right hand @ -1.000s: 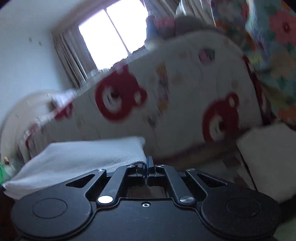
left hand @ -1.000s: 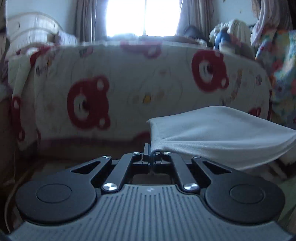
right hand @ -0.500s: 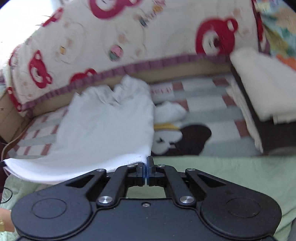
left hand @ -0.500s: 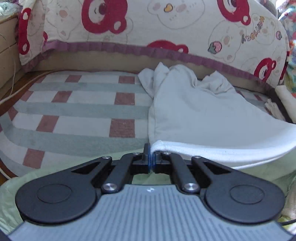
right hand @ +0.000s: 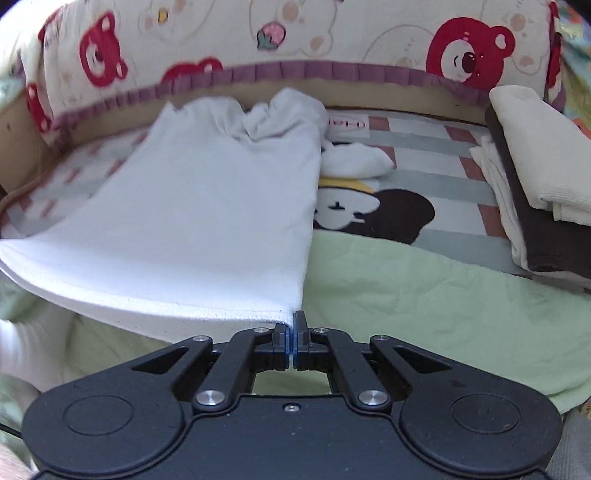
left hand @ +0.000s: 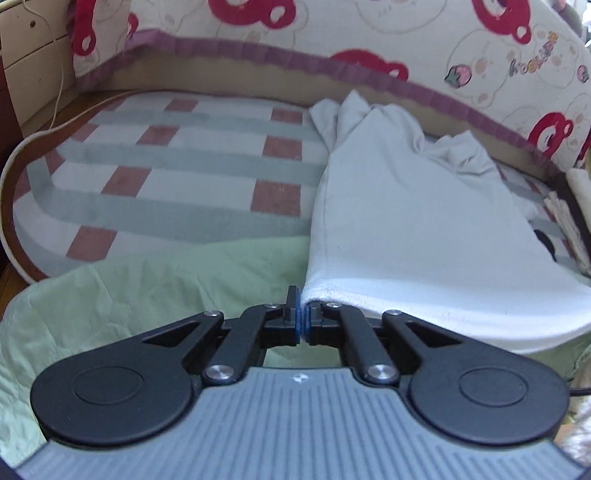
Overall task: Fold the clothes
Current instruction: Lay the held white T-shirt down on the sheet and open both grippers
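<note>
Where bear-print cover (left hand: pixel 424 33) reads, blurred, roughly "KOALISH": left hand-held gripper (left hand: pixel 302 317) clamped on shirt (left hand: pixel 399 221) hem corner, right hand-held gripper (right hand: pixel 293 332) likewise; shirt draped over bed. Only in right view: folded stack (right hand: pixel 535 177).

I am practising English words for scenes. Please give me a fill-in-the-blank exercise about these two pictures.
1. Both grippers, left and right, hold the hem of a ____ garment.
2. The bed cover shows red ____.
3. The quilt nearest the cameras is pale ____.
4. Both pairs of jaws are ____.

Missing words: white; bears; green; shut
</note>
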A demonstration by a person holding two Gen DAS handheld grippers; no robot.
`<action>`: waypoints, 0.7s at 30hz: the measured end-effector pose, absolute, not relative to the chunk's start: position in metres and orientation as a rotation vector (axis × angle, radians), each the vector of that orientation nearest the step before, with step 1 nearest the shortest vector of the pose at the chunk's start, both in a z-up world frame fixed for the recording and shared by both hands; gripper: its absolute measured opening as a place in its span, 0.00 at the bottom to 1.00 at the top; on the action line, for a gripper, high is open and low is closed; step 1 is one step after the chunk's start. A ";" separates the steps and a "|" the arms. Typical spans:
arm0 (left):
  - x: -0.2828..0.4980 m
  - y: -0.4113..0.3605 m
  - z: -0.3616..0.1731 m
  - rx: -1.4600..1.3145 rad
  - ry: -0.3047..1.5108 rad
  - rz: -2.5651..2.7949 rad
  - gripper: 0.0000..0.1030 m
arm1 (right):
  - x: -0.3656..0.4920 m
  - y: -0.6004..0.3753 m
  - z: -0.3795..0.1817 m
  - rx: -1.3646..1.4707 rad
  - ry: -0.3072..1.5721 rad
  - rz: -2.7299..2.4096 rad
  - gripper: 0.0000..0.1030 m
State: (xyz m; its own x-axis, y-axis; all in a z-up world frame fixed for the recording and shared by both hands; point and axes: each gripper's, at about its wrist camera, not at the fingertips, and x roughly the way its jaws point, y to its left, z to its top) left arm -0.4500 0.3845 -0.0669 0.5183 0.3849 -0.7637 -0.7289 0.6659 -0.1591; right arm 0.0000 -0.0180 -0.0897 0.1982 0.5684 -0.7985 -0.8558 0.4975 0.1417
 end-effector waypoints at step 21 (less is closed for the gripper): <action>-0.436 0.385 -0.069 -0.512 1.014 0.718 0.23 | -0.013 -0.013 -0.094 -0.564 0.957 1.147 0.04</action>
State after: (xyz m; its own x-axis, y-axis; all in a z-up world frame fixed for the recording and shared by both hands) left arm -0.4360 0.3850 -0.0686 0.3378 0.2979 -0.8928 -0.7434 0.6662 -0.0590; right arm -0.0132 -0.0127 -0.0939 0.1020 0.5007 -0.8596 -0.9354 0.3423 0.0884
